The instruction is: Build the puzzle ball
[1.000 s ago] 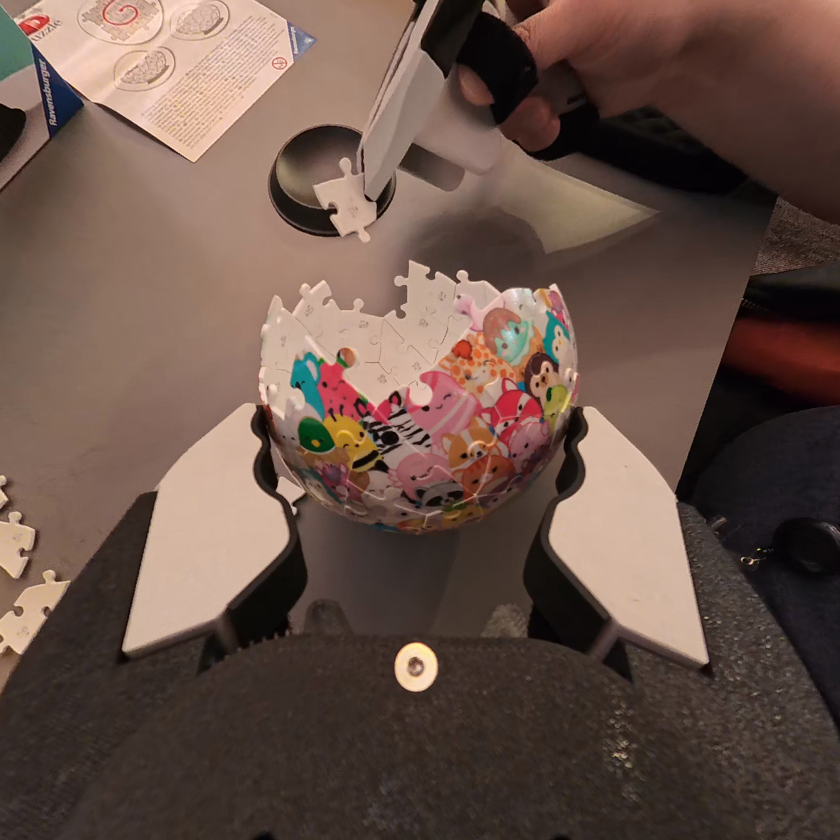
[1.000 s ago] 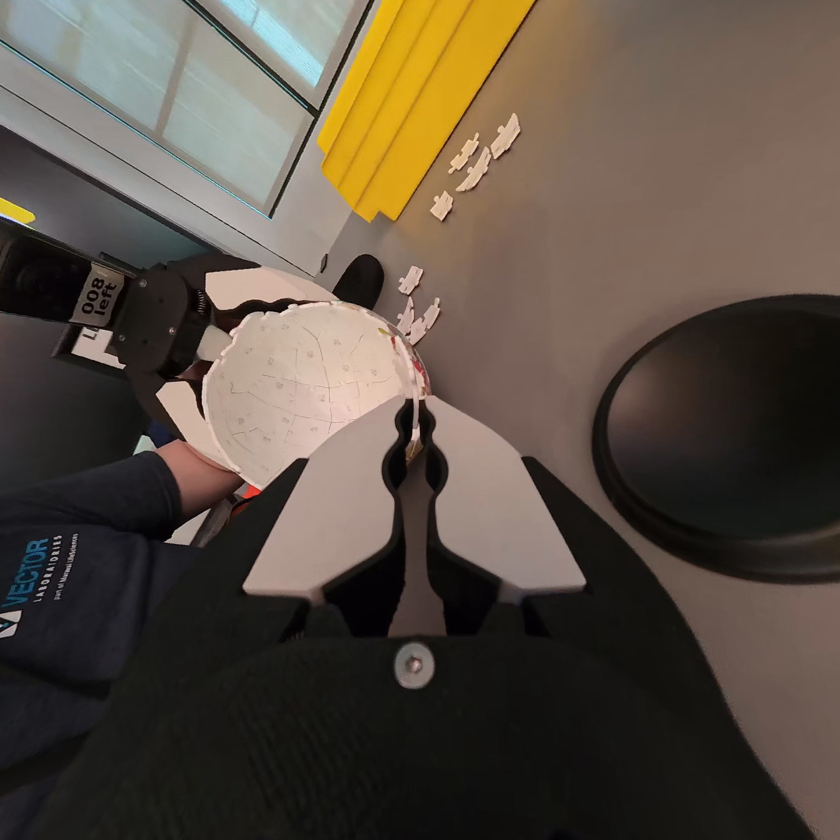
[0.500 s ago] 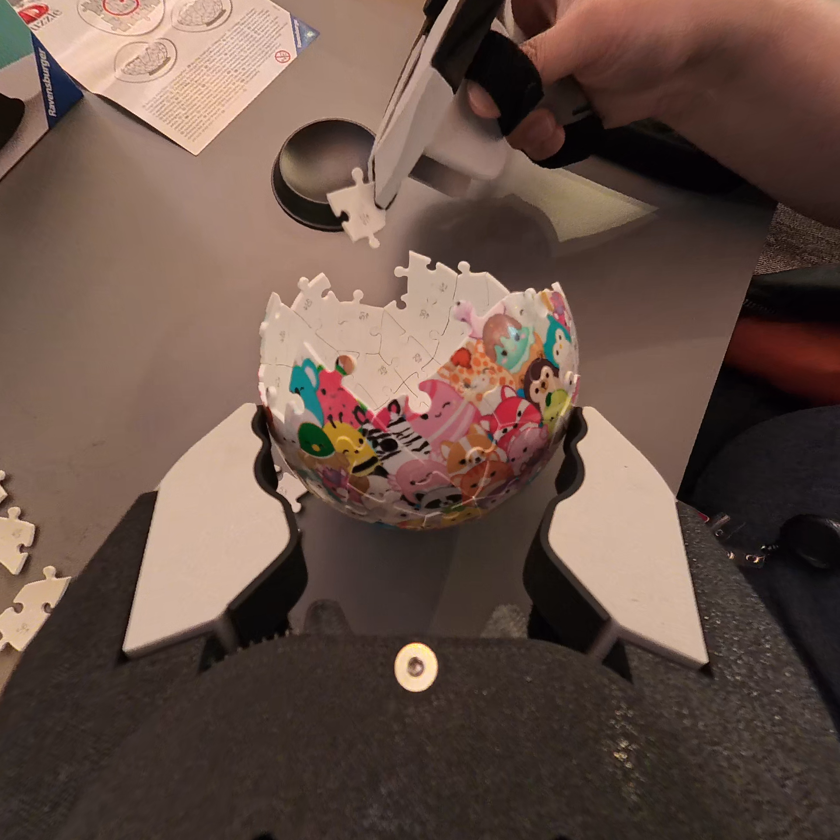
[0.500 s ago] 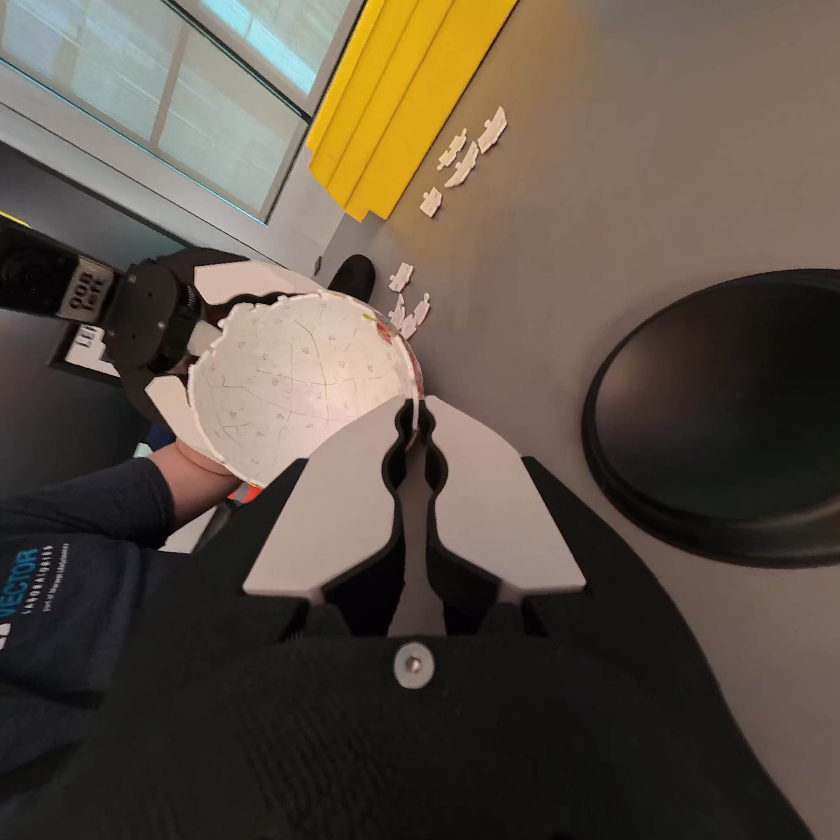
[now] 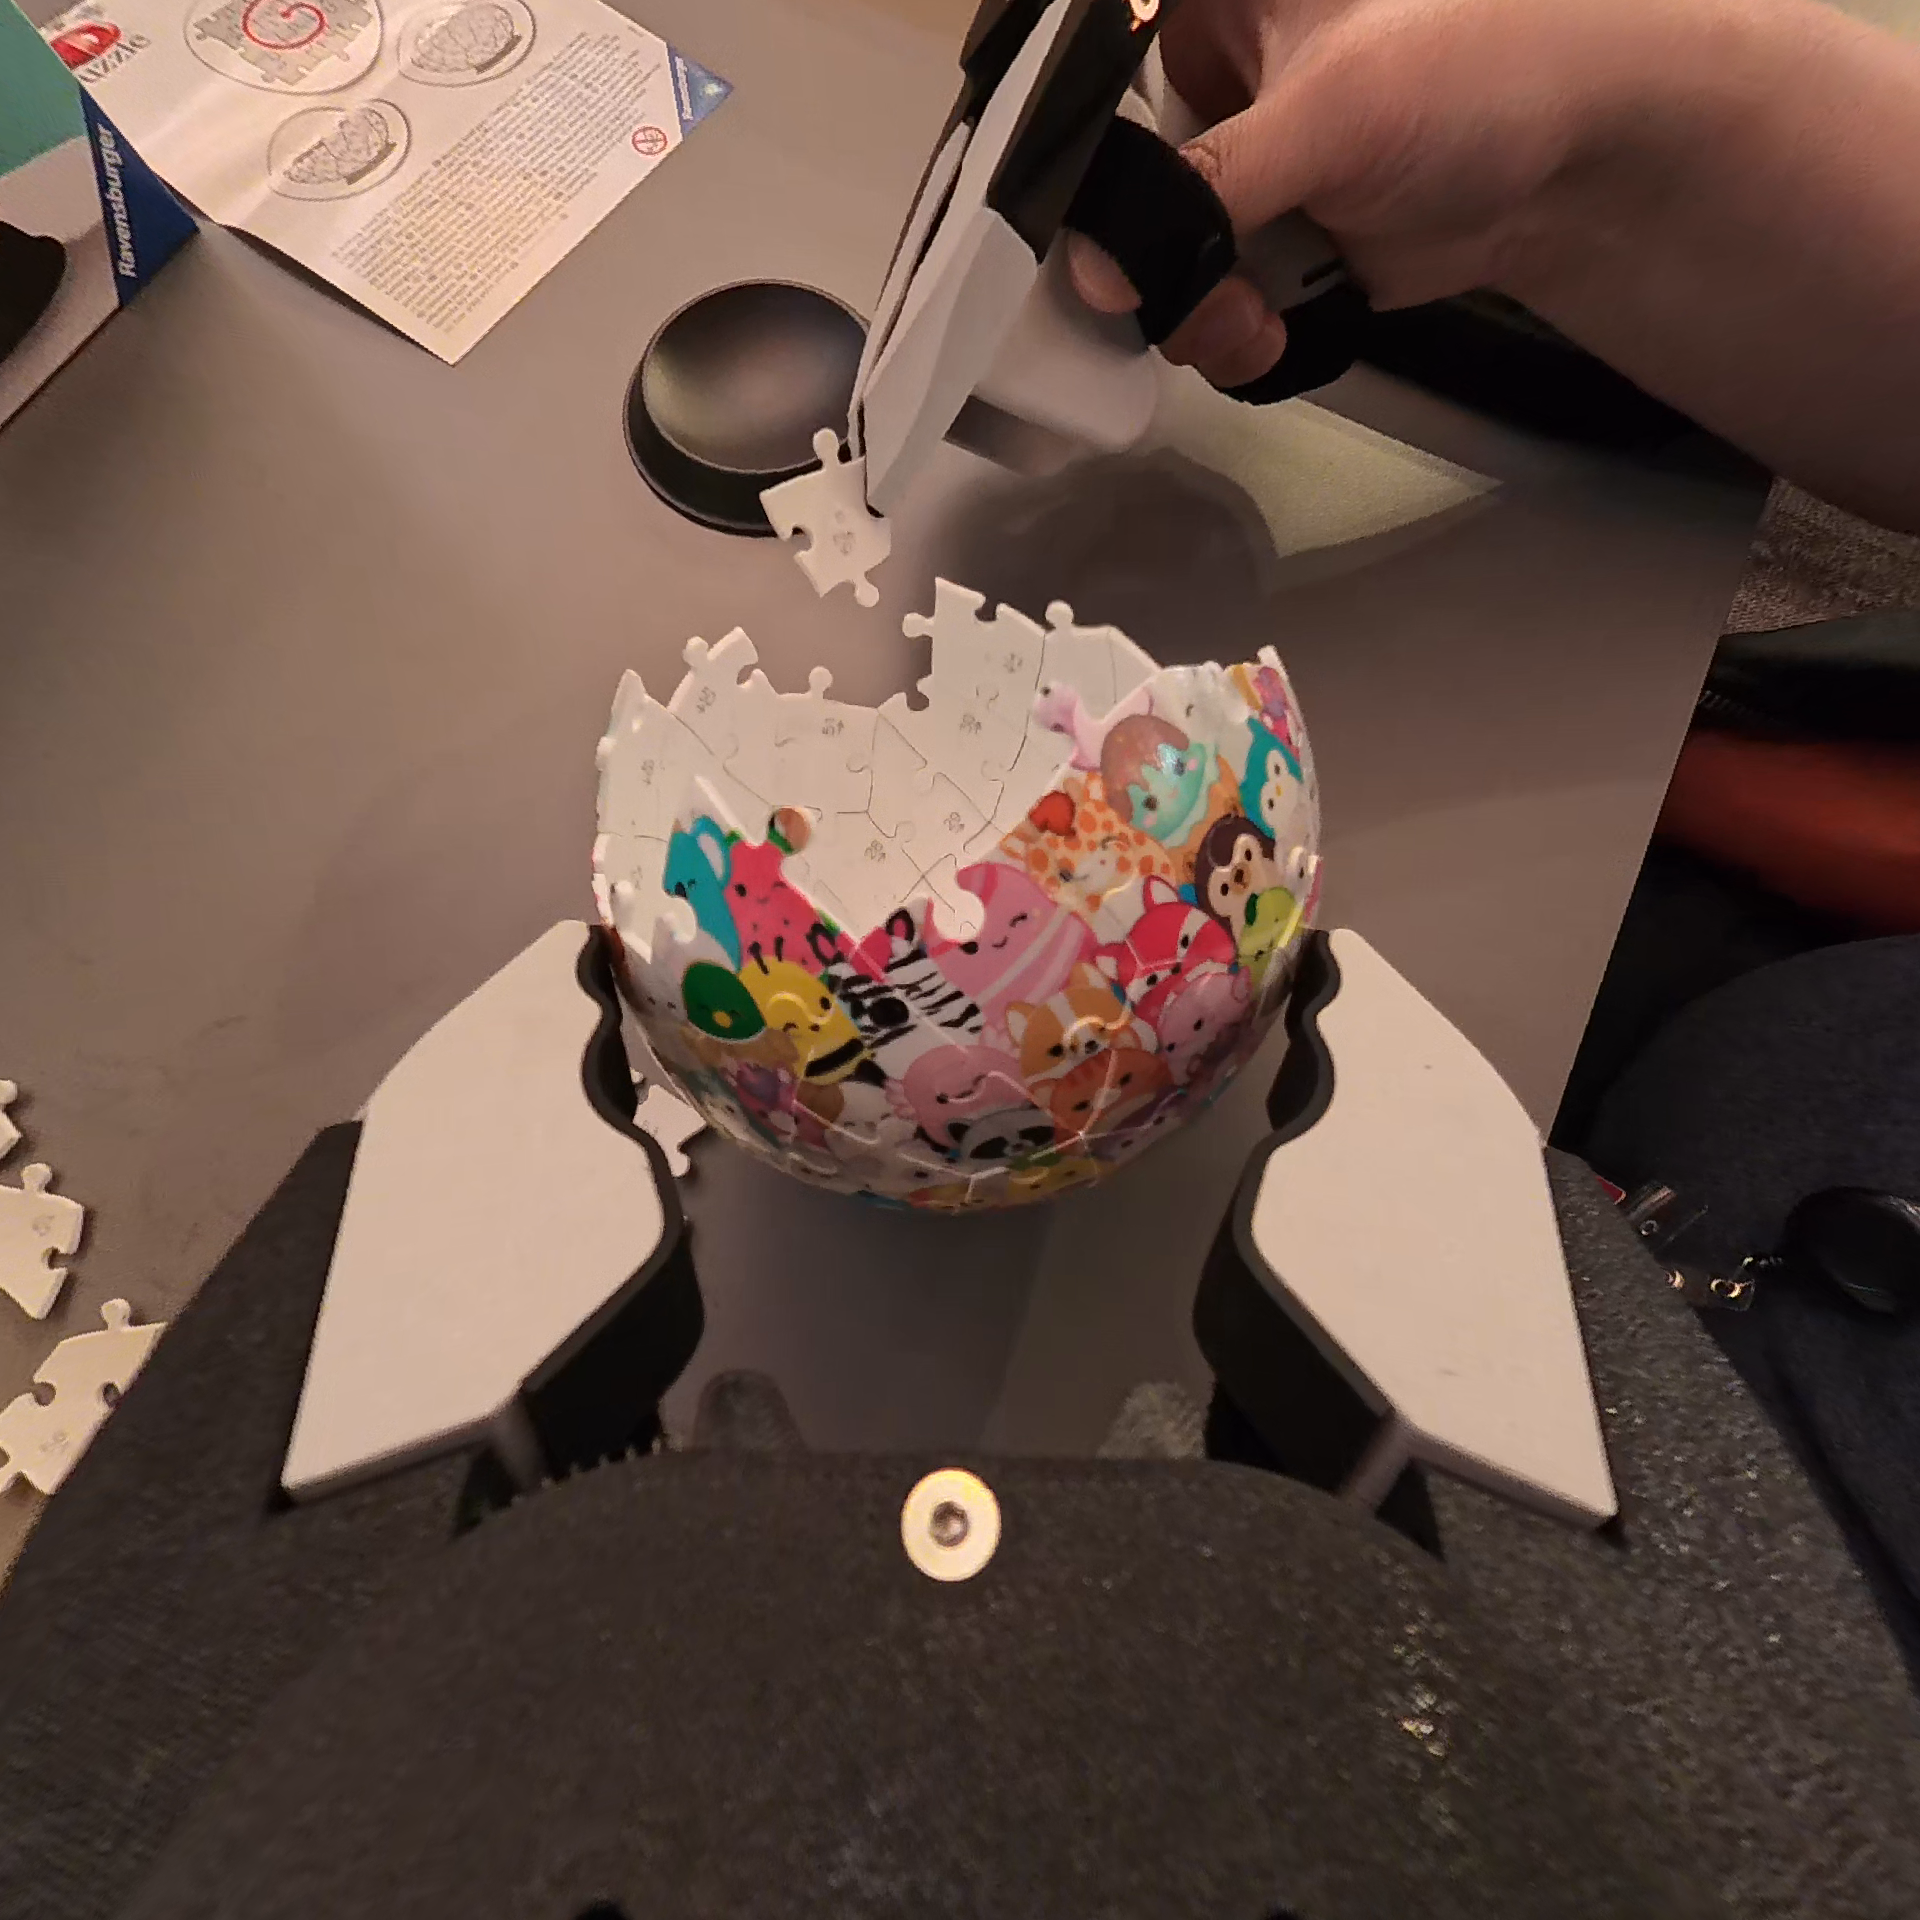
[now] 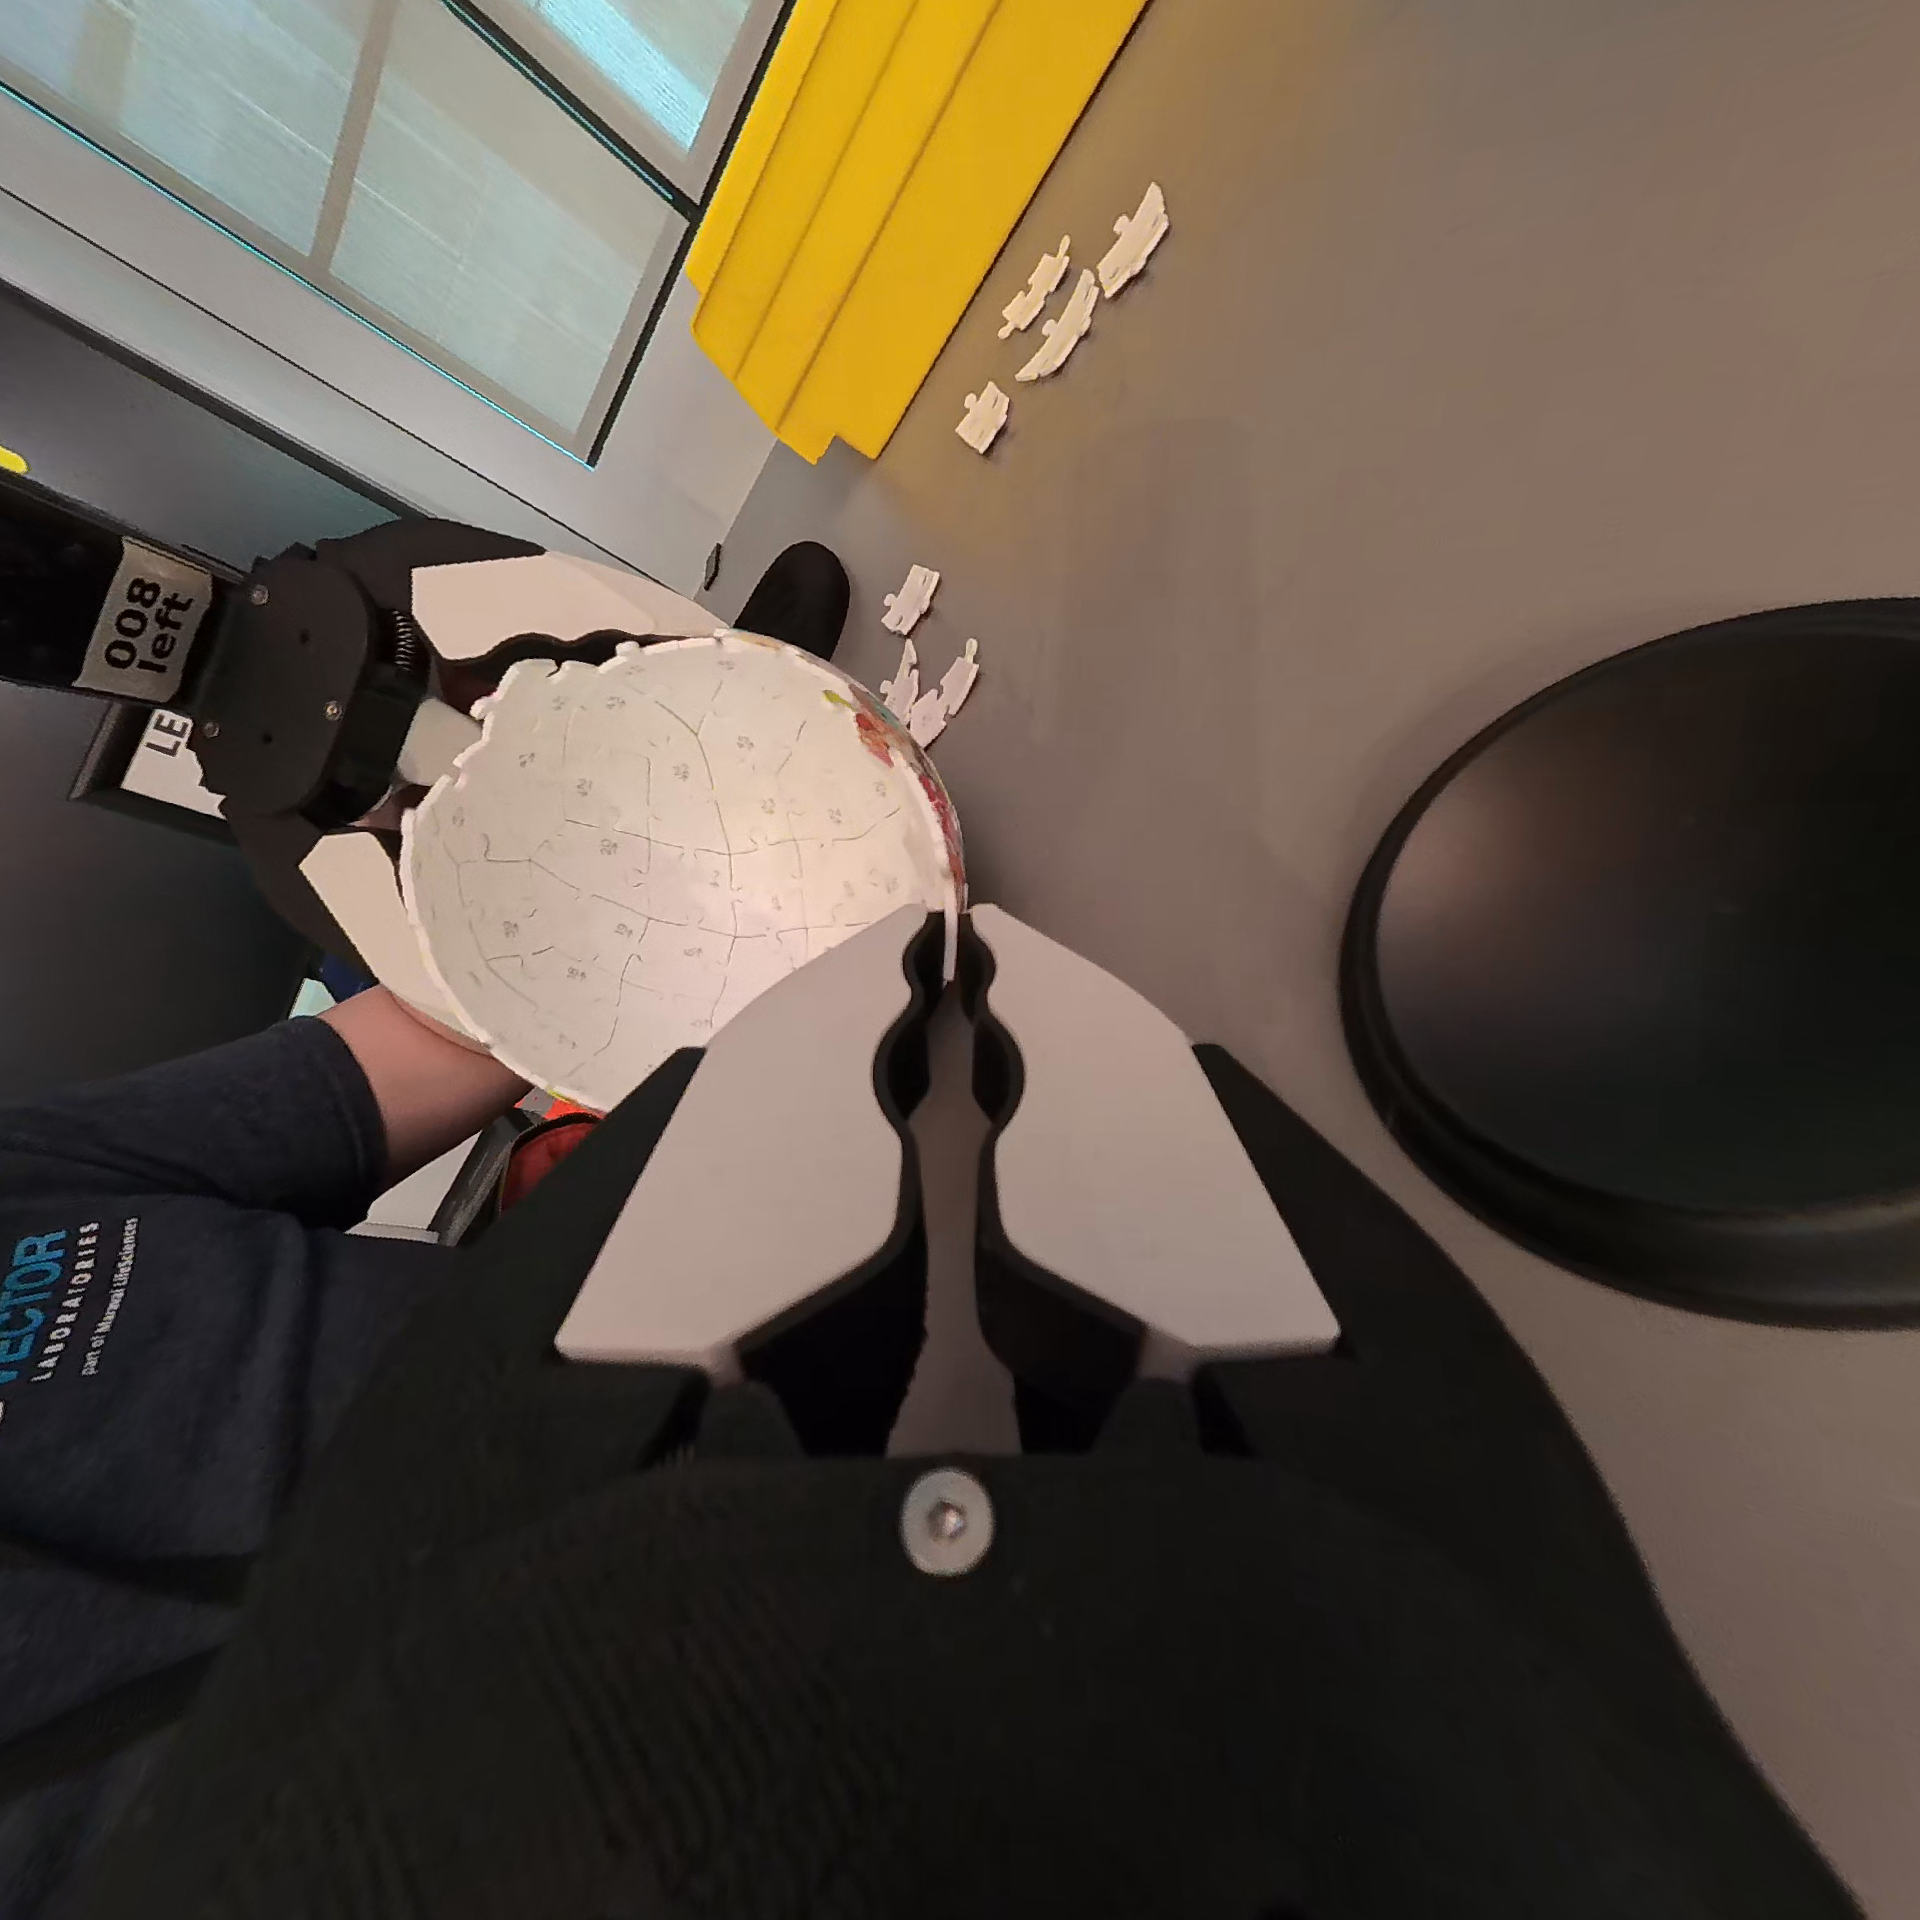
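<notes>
White plastic and cartoon colour fill the left wrist view: the puzzle ball (image 5: pixel 956 914), roughly half built and open at the top, sits clamped between the fingers of the left gripper (image 5: pixel 951 1013), held up off the grey table (image 5: pixel 260 675). Above its jagged far rim hangs the right gripper (image 5: pixel 868 483), pinched shut on a loose white piece (image 5: pixel 828 525) that is just clear of the rim, not yet touching. A black round stand (image 5: pixel 727 405) lies behind, an instruction sheet (image 5: pixel 416 156) and box (image 5: pixel 94 208) off to the far left, spare pieces (image 5: pixel 42 1247) at the near left edge.

Over to the right wrist view: we look straight down into the shell's bare white inside (image 6: pixel 665 862), seams and all. The held piece shows only edge-on, a thin white sliver (image 6: pixel 948 951) between the closed fingers, right at the rim. More spare pieces lie by a yellow tray (image 6: pixel 914 208).

To seat it well, I'd line the piece's tab with the notch on the rim, tilt it to follow the curve, then press gently so the shell doesn't flex or pop a seam; the left grip should only steady.

Only the left view shows the piece's outline, the gap and the printed outside; only the right shows the interior and the yellow tray.
</notes>
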{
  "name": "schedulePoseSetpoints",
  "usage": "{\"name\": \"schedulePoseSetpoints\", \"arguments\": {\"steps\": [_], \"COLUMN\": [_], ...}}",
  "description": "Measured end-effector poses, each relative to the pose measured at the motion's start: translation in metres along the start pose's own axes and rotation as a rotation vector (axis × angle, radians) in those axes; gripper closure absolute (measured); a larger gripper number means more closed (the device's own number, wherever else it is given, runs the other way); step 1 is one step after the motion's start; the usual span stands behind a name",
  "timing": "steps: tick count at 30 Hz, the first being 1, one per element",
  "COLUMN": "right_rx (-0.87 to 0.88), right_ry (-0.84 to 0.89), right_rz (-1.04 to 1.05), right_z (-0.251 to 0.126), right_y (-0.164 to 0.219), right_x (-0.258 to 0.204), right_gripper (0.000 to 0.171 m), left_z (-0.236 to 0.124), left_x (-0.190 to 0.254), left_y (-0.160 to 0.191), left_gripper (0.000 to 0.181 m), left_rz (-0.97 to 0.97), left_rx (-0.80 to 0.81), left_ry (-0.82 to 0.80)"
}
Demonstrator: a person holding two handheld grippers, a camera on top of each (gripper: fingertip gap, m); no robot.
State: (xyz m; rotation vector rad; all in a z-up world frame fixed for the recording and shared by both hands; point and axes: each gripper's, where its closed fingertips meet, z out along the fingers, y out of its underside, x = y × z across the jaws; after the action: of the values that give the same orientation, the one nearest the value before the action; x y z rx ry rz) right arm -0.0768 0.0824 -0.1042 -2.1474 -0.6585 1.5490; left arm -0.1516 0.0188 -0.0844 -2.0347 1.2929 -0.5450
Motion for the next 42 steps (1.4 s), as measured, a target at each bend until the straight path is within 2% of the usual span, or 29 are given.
{"name": "schedulePoseSetpoints", "arguments": {"steps": [8,13,18,25,32,42], "right_rx": [0.019,-0.03,-0.044,0.151,0.164,0.162], "right_ry": [-0.02,0.063,0.202,0.058,0.022,0.005], "right_rz": [0.033,0.096,0.0,-0.001,0.008,-0.054], "right_z": [0.0,0.0,-0.006,-0.008,0.0,0.006], "right_y": [-0.002,0.009,0.011,-0.008,-0.005,-0.008], "right_x": [0.0,0.018,0.028,0.001,-0.004,-0.022], "right_gripper": [0.168,0.168,0.168,0.168,0.168,0.168], "left_z": [0.0,-0.001,-0.003,-0.004,-0.01,-0.018], "left_x": [0.001,0.001,0.002,0.003,0.005,0.018], "left_y": [0.0,0.001,0.004,0.007,0.017,0.041], "left_gripper": [0.061,0.061,0.061,0.061,0.061,0.054], "left_rz": [0.0,-0.005,-0.016,-0.048,-0.161,-0.261], "left_rx": [0.002,0.011,0.022,0.048,0.152,0.208], "left_ry": [-0.006,-0.009,-0.006,-0.039,-0.141,-0.272]}}
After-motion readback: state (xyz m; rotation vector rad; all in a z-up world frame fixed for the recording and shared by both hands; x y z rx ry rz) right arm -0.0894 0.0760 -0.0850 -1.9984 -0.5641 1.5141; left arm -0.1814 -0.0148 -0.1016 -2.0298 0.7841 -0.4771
